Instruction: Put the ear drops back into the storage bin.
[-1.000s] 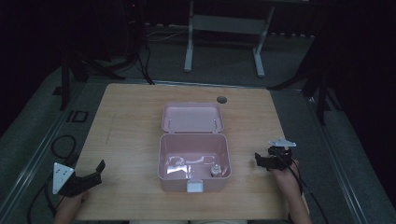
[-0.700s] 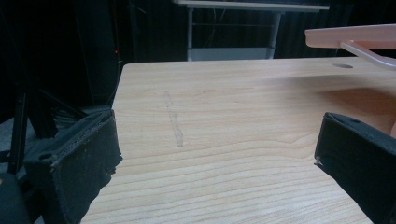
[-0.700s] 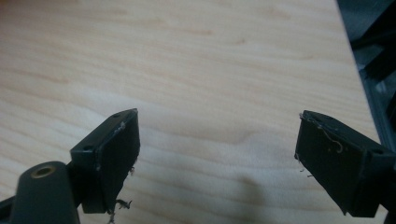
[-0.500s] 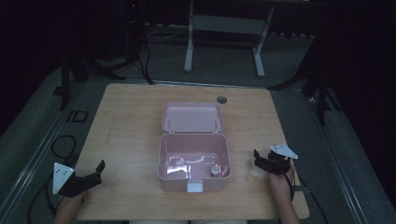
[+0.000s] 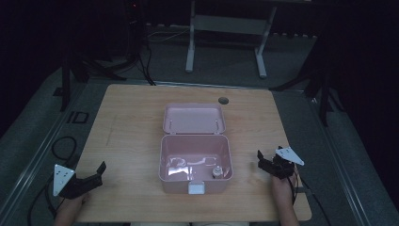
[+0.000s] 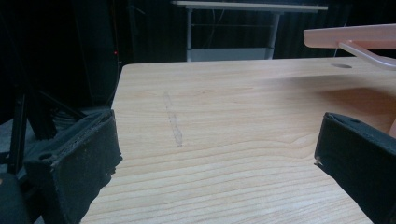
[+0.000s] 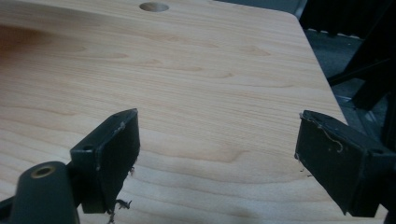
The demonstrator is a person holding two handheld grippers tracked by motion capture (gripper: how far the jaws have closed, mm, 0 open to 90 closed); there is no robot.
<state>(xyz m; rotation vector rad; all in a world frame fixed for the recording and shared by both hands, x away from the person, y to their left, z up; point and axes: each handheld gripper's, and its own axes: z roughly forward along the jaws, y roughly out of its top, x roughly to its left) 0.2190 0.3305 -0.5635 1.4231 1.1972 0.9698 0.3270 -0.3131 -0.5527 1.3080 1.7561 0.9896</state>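
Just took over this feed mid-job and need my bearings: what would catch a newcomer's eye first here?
The open pink box in the middle of the wooden table, its lid laid back toward the far edge and a small pale object in its near right corner. Then the two grippers at the near edge: the left gripper at the near left corner, the right gripper just right of the box, both with jaws spread and empty.

left tool (image 5: 96, 172): jaws apart, empty | right tool (image 5: 264, 162): jaws apart, empty
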